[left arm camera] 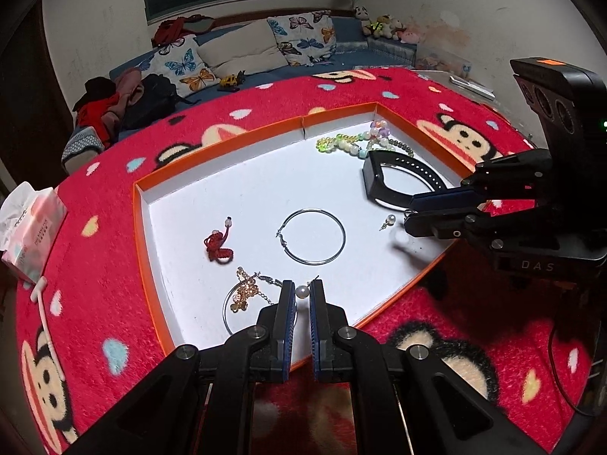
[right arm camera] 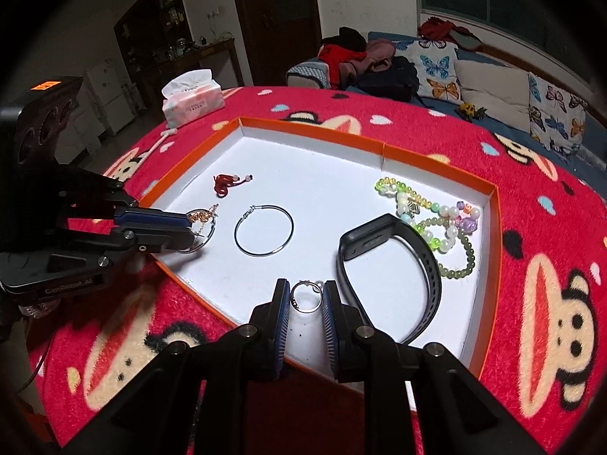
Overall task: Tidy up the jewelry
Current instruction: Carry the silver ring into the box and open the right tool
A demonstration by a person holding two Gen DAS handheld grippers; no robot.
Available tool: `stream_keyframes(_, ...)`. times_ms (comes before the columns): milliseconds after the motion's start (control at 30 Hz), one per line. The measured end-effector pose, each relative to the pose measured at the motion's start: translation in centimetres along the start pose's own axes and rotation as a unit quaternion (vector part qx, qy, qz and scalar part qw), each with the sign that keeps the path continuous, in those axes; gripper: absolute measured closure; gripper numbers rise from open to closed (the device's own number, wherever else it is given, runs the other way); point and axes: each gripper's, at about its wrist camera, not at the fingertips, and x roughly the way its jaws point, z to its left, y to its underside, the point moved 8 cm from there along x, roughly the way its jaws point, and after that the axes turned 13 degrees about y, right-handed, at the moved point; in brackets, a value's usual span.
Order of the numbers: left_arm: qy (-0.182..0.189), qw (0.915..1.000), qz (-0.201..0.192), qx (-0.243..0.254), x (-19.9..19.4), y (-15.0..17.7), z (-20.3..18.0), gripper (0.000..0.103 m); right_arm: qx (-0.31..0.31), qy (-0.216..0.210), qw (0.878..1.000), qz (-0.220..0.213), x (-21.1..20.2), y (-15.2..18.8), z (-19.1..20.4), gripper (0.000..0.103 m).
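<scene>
An orange-rimmed white tray (left arm camera: 216, 151) (right arm camera: 311, 131) holds the jewelry. My left gripper (left arm camera: 302, 291) is shut on a pearl earring (left arm camera: 302, 291) at the tray's near edge, beside a gold chain on a hoop (left arm camera: 244, 295). My right gripper (right arm camera: 306, 295) is shut on a small silver ring (right arm camera: 306, 297); in the left wrist view its fingers (left arm camera: 436, 216) reach in from the right, near another pearl earring (left arm camera: 390, 221). A large silver hoop (left arm camera: 313, 236) (right arm camera: 264, 229), a red knot charm (left arm camera: 218, 246) (right arm camera: 226, 182), bead bracelets (left arm camera: 360, 144) (right arm camera: 436, 223) and a black band (left arm camera: 398, 174) (right arm camera: 394, 261) lie in the tray.
The tray rests on a red cartoon-monkey blanket (left arm camera: 95, 284) (right arm camera: 550, 265). A tissue pack (left arm camera: 30, 227) (right arm camera: 191, 100) stands at the table's edge. A sofa with butterfly cushions (left arm camera: 235, 49) is behind the table.
</scene>
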Motion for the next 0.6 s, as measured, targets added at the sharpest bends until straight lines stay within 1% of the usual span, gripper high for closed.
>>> stream_keyframes(267,-0.003,1.0,0.005,-0.003,0.4,0.1,0.3,0.095,0.003,0.0,1.0,0.009,0.5,0.2,0.1,0.082)
stream_keyframes(600,-0.002,0.9997,0.006,-0.024,0.3,0.1,1.1,0.094,0.012,-0.01,1.0,0.015,0.8,0.3,0.2,0.082)
